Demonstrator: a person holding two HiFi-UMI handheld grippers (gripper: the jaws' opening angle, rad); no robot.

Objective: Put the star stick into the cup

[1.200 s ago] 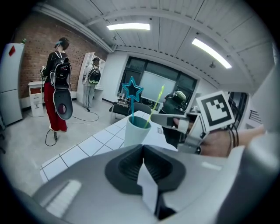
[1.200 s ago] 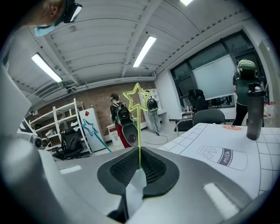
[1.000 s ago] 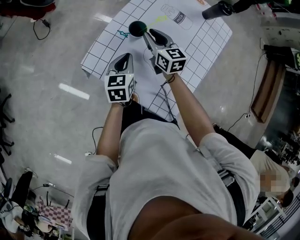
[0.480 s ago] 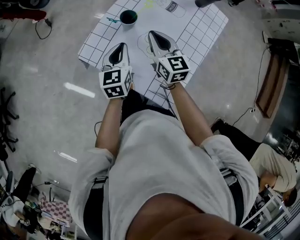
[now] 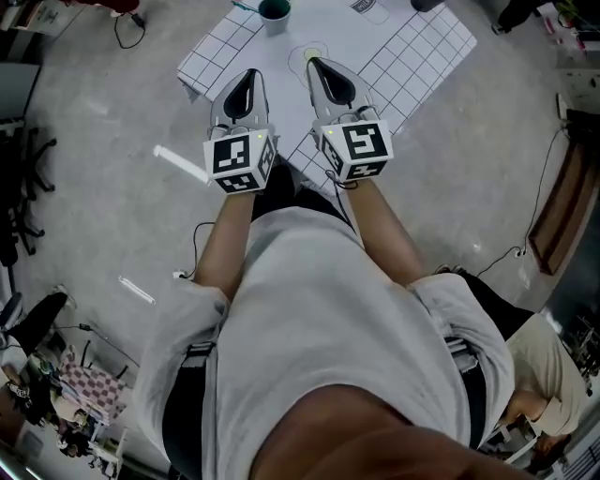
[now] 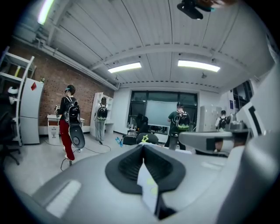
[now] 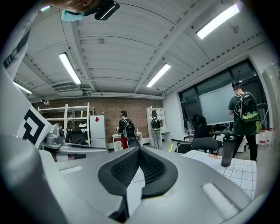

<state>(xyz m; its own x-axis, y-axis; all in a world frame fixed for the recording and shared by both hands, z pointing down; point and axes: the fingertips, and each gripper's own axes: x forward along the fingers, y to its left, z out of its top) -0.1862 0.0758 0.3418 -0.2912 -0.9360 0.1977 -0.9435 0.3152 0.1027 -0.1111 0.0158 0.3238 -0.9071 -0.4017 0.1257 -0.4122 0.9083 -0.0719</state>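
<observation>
The dark green cup [image 5: 275, 9] stands at the far edge of the white grid mat [image 5: 412, 56]. In the left gripper view a yellow-green star [image 6: 145, 138] shows at the top of that dark cup [image 6: 148, 141]; the stick below it is hidden. My left gripper [image 5: 248, 77] and right gripper [image 5: 319, 66] lie side by side over the mat's near part, well short of the cup. Both are shut with nothing between the jaws, as the left gripper view [image 6: 143, 147] and the right gripper view [image 7: 139, 151] also show.
A black bottle [image 7: 226, 150] stands on the mat at the right. A small blue-green object [image 6: 118, 141] lies left of the cup. Several people stand in the room beyond; chairs, shelves and floor cables surround the table.
The right gripper has drawn back from the cup toward the person, and its jaws have come together. The left gripper has stayed shut beside it. The cup now lies farther ahead.
</observation>
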